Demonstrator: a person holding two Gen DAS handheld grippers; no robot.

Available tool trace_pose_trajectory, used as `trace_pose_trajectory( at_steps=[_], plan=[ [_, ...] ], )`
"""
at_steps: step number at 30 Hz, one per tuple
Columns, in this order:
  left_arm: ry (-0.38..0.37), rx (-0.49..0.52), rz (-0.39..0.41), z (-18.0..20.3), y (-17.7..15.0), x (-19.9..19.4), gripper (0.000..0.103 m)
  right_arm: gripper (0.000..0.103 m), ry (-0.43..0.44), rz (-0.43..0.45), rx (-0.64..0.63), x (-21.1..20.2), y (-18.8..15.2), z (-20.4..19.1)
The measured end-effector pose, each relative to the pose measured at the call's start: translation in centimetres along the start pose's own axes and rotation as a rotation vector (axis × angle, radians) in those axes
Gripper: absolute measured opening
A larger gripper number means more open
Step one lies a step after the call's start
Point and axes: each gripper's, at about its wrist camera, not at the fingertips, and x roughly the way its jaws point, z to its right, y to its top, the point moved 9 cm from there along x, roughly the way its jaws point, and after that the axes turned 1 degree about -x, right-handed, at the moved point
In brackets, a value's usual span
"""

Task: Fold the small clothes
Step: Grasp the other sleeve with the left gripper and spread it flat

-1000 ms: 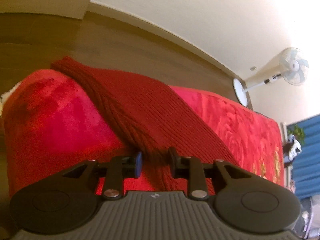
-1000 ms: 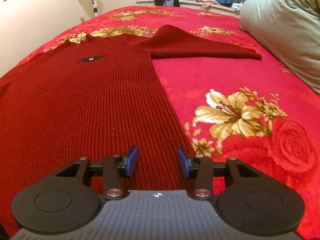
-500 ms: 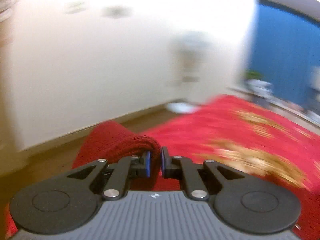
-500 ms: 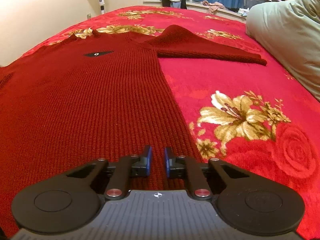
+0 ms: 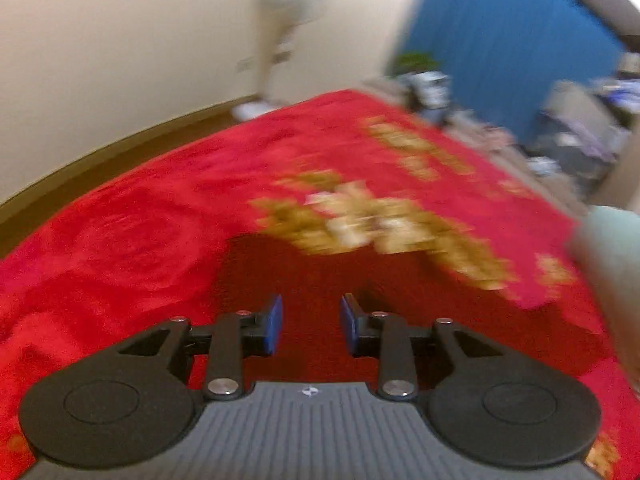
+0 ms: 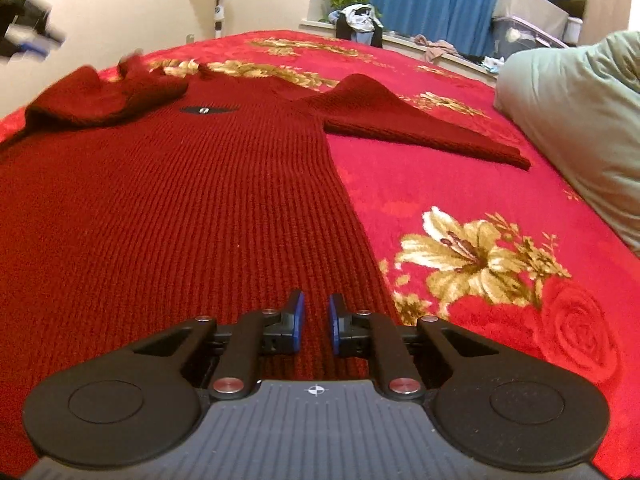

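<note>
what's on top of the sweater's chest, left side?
The sweater has its own left sleeve folded loosely over the upper chest, bunched rather than flat. The knit beneath that sleeve is covered; the small dark label beside it shows.

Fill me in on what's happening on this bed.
A person with handheld tongs is folding a dark red ribbed knit sweater spread on a red floral blanket. The right tongs pinch the sweater's near hem. One sleeve lies folded in over the chest. The left tongs are opening, with nothing gripped.
</note>
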Motion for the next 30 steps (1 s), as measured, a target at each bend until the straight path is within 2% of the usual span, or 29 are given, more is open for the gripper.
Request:
trace_pose_trajectory(
  at_steps=[2,5,9,13,17,21,24,26,27,28,30],
  plan=[
    [0.049,-0.006,-0.039,-1.5,-0.1,0.7,0.035,0.014,0.002,0.019,0.035,-0.1,0.9,0.1],
    [0.078,0.008,-0.117,-3.3,-0.9,1.9,0.035,0.014,0.043,0.037,0.09,0.4,3.0,-0.7],
    [0.046,-0.044,-0.29,-4.7,-3.7,4.6,0.035,0.018,0.133,0.037,0.112,2.3,6.9,-4.5],
    [0.017,-0.108,-0.266,-5.9,-2.7,4.3,0.035,0.037,0.216,0.08,0.064,3.9,12.2,-9.9],
    [0.003,-0.117,-0.276,-5.8,-2.4,4.5,0.035,0.048,0.235,0.096,-0.001,6.3,16.9,-14.6],
    [-0.01,-0.105,-0.281,-5.1,-2.4,4.5,0.036,0.05,0.242,0.082,-0.059,9.4,20.2,-18.6],
    [-0.018,-0.101,-0.282,-5.1,-2.4,4.4,0.036,0.05,0.207,0.068,-0.153,11.8,21.5,-21.1],
    [-0.023,-0.097,-0.286,-5.1,-2.3,4.6,0.036,0.046,0.165,0.047,-0.216,13.2,21.8,-22.2],
    [-0.026,-0.094,-0.287,-5.1,-2.3,4.6,0.036,0.038,0.154,0.044,-0.237,13.7,22.0,-22.5],
    [-0.028,-0.092,-0.287,-5.1,-2.2,4.7,0.036,0.008,0.161,0.054,-0.237,13.9,22.3,-22.5],
    [-0.03,-0.089,-0.289,-5.1,-2.1,4.8,0.036,0.008,0.133,0.161,-0.148,12.6,23.9,-21.1]
  ],
)
